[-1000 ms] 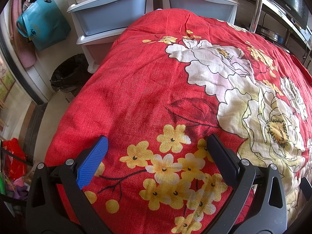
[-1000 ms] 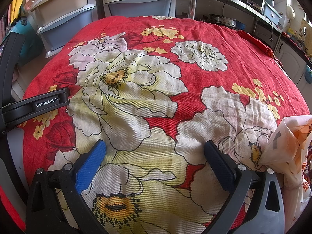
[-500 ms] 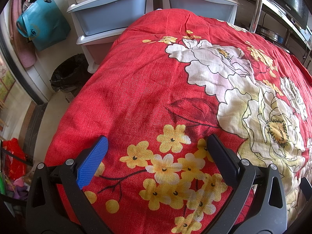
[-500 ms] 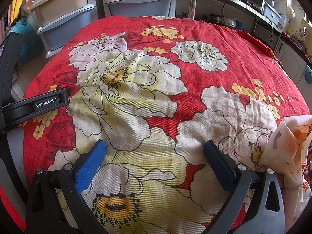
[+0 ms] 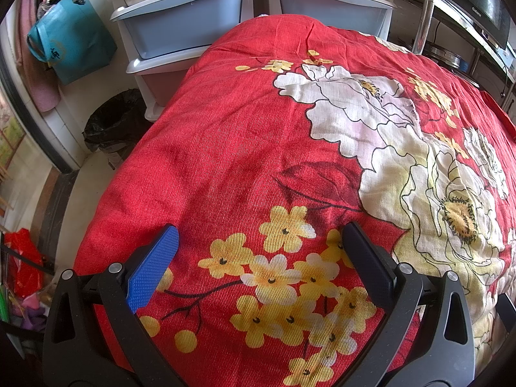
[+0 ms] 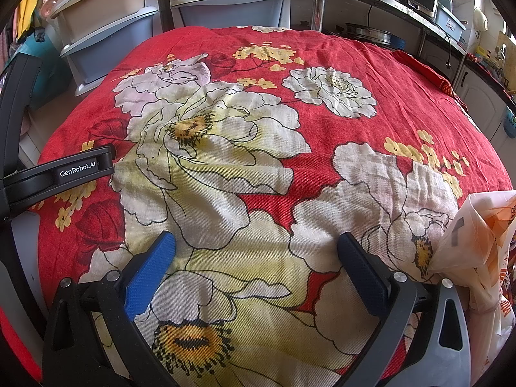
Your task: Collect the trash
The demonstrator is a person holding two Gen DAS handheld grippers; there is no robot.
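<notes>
Holds the left gripper (image 5: 260, 230) low over the red floral cloth (image 5: 225, 129), at the bottom of the left wrist view, with the jaws spread wide and nothing between the blue pads (image 5: 151, 267). Holds the right gripper (image 6: 256, 237) in like manner at the bottom of the right wrist view: released, empty, over the big pale flower print.

No trash anywhere on the broad middle of the cloth in either view. Only likely candidate: a crumpled pale plastic bag with orange print (image 6: 480, 242), at the lower right edge of the right wrist view, just beside the right gripper's outer finger and lying on the cloth near its edge. Cannot tell whether anything sits inside it. Cannot tell either whether it counts as trash or as the sack for collecting.

For a drop-off, see the bin lined with a black bag (image 5: 113, 122) on the floor at the left of the left wrist view, below the stacked plastic drawers (image 5: 180, 22) and well apart from both grippers.

Judging by this, looks like the searching or starting step, with no piece picked up so far. Next move probably calls for swinging the right gripper toward the lower right, centring the bag between the open jaws, and pinching a raised fold rather than the flat cloth beneath. Thin film: apt to slip or drag the cloth along, so worth closing on a bunched part.
</notes>
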